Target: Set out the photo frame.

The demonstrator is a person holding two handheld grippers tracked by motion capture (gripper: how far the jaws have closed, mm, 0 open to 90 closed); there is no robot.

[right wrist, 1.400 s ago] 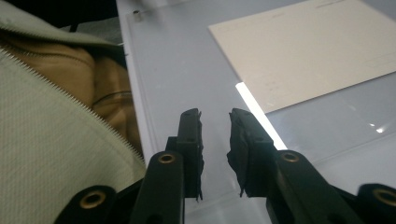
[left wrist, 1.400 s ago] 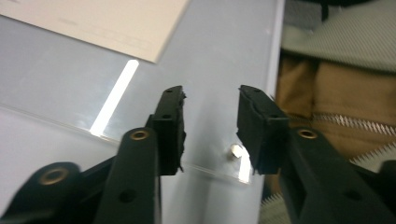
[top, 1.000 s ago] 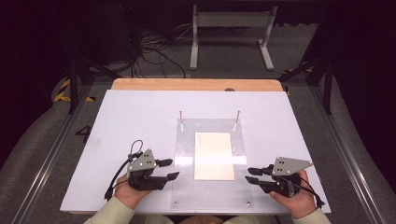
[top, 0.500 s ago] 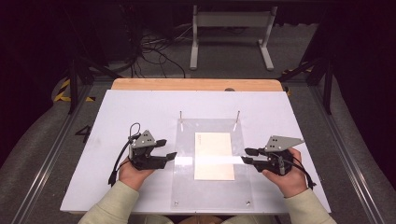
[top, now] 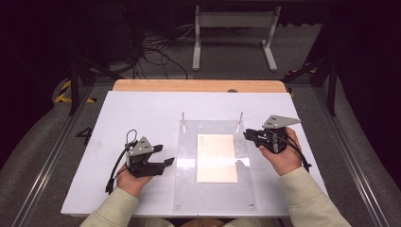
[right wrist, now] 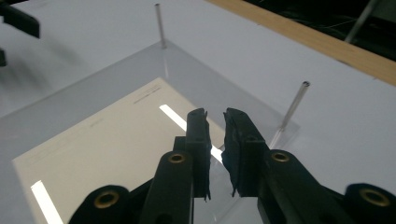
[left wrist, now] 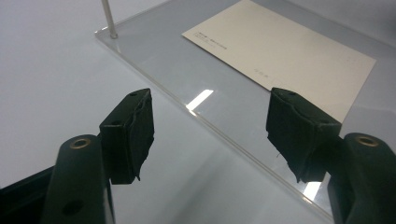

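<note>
Left tongs (top: 166,162) opening, empty; right tongs (top: 247,134) closing, nearly together; one card (top: 216,157), two pins (top: 183,118).

sleeves: cream knit, both forearms | left gripper (top: 163,163): black, grey three-cornered plate, black cable | right gripper (top: 247,134): black, same plate, brass-ringed screw holes

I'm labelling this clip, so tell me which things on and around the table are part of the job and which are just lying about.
In the job:
- clear plate with two upright pins
- cream card lying on it
- left gripper, jaws open, nothing between them
- right gripper, jaws nearly closed, nothing between them

Lying about:
- white stand on the floor behind
- cables
- wooden strip at the far edge
</note>
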